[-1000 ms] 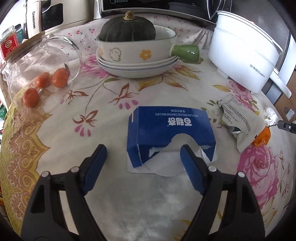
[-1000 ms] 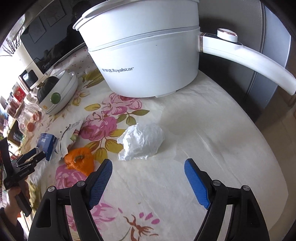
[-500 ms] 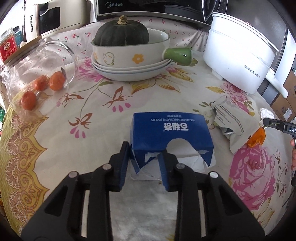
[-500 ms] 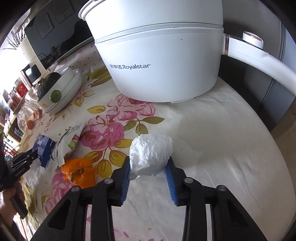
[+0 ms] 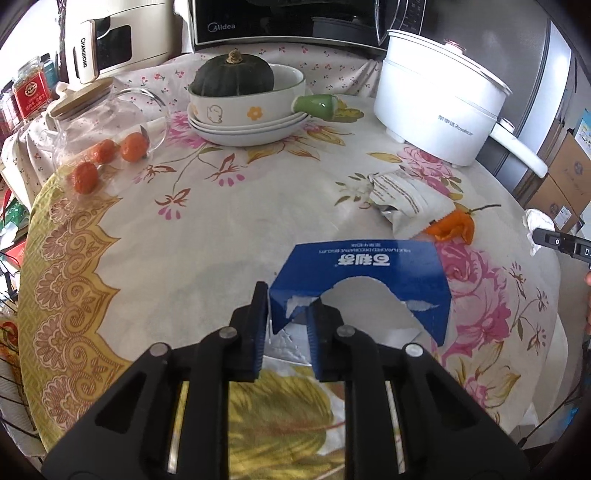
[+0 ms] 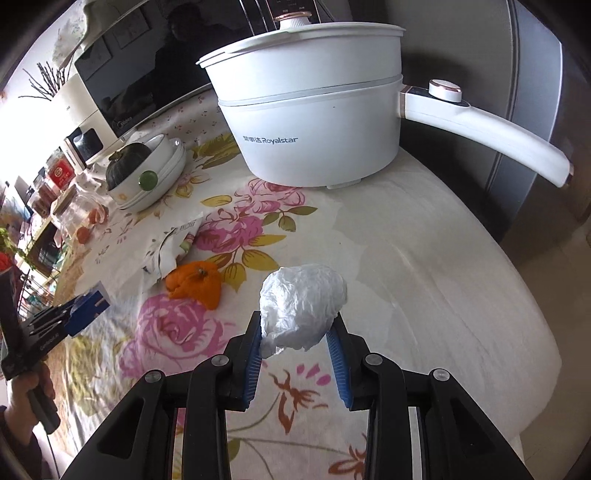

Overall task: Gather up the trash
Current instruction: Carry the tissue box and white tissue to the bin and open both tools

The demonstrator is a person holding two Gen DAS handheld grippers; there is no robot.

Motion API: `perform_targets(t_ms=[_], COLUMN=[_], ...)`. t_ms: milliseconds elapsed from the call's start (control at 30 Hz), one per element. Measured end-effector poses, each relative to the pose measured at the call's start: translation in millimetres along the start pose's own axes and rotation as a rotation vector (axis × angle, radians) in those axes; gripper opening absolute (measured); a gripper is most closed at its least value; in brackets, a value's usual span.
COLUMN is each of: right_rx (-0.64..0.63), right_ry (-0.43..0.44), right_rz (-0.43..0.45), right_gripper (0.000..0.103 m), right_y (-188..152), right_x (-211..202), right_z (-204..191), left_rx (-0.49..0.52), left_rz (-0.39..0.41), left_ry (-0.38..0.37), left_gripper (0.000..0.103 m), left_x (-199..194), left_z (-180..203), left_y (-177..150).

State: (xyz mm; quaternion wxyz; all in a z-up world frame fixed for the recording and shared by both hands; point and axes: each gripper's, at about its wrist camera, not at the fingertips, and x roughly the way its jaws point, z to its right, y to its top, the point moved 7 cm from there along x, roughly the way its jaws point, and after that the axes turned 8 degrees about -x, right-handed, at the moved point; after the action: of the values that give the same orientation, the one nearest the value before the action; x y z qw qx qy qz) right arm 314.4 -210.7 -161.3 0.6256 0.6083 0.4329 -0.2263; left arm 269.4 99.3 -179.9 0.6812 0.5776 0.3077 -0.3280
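My left gripper point(image 5: 288, 314) is shut on the left corner of a torn blue cardboard box point(image 5: 369, 269) and holds it lifted off the floral tablecloth. My right gripper point(image 6: 297, 332) is shut on a crumpled white tissue point(image 6: 303, 306) and holds it above the cloth. An orange peel point(image 6: 195, 284) and a crumpled white snack wrapper point(image 6: 173, 247) lie on the table left of the tissue; both show in the left wrist view, the peel point(image 5: 452, 227) and the wrapper point(image 5: 406, 203), beyond the box.
A white Royalstar electric pot point(image 6: 314, 125) with a long handle stands at the back. Stacked bowls with a green squash point(image 5: 236, 77) sit behind, a glass jar with tangerines point(image 5: 107, 125) at the left. A microwave point(image 5: 280, 18) stands at the back edge.
Both grippers closed, the left on the box and the right on the tissue. Both then rose and drew back, lifting the box and the tissue off the table.
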Motion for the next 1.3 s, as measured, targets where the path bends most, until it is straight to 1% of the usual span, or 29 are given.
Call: perform_targets(t_ms=[200,467,567,733,833,967,1133,1300], right_rx=[-0.022,-0.032,-0.026,0.004,0.007,-0.004,0.011,0.073], right_ry=[-0.008,-0.001,-0.004,-0.037,-0.055,-0.107,-0.105,-0.123], right_rz=[-0.006,0.000,-0.003,-0.027,-0.035,-0.056,-0.062,-0.073], right_gripper=[0.034,0.034,0.034,0.034,0.034,0.034,0.034,0.034], right_y=[-24,-60,-75,-101,-116,-134,-152,-168], right_x=[-38,-89,-102,-120,-130,-136,-145,-153], right_z=[-11,-23,-23,-16,-11,-5,8,37], left_rx=[0.013,0.040,0.051,0.061,0.065,0.066,0.153,0.231], left_rz=[0.002,0.011,0.015,0.026,0.027,0.027,0.034,0.018], left_ry=[-0.014,-0.053,-0.072,-0.108,-0.135,-0.194,-0.221,-0.254], left_gripper=[0.021,0.021,0.021,0.021,0.021,0.021,0.021,0.021], left_x=[-35,-80,-94,-114,-121,-123,-123,-117], left_z=[11,41,54,76,89,112,148,187], left_y=[-23,-48,-60,-77,-85,-91,-98,-112])
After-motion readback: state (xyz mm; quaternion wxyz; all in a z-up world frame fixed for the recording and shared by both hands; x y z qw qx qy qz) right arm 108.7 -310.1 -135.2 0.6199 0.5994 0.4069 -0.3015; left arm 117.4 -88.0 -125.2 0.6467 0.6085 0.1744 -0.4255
